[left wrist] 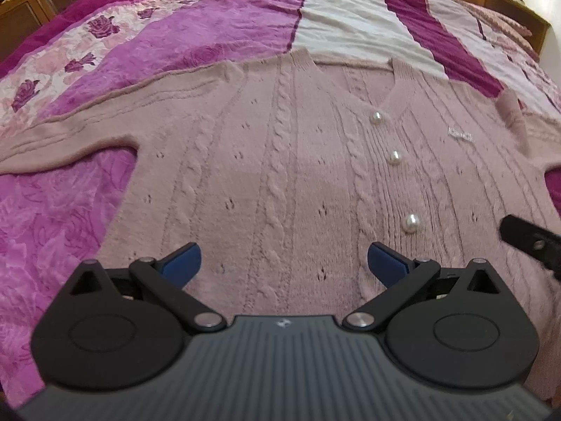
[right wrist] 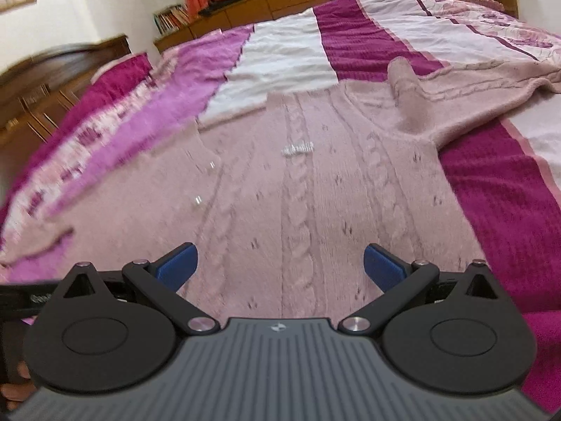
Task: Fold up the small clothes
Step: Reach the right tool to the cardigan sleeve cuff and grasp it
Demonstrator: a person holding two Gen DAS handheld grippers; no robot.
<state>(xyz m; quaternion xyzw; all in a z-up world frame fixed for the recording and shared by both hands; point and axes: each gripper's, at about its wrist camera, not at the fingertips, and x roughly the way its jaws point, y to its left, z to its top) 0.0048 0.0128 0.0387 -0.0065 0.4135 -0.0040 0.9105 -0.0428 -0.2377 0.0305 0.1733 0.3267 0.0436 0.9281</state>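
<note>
Bed: striped cover. Cardigan: spread flat, buttoned, collar at 12 o'clock. Left gripper, right gripper: released, hovering above hem. Advised: pinch one sleeve at cuff, fold inward smoothly.

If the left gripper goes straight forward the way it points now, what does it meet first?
Most likely the pink cardigan: the left gripper is open with only cable-knit front ahead, left of the pearl buttons. Its height above the knit is unclear.
</note>
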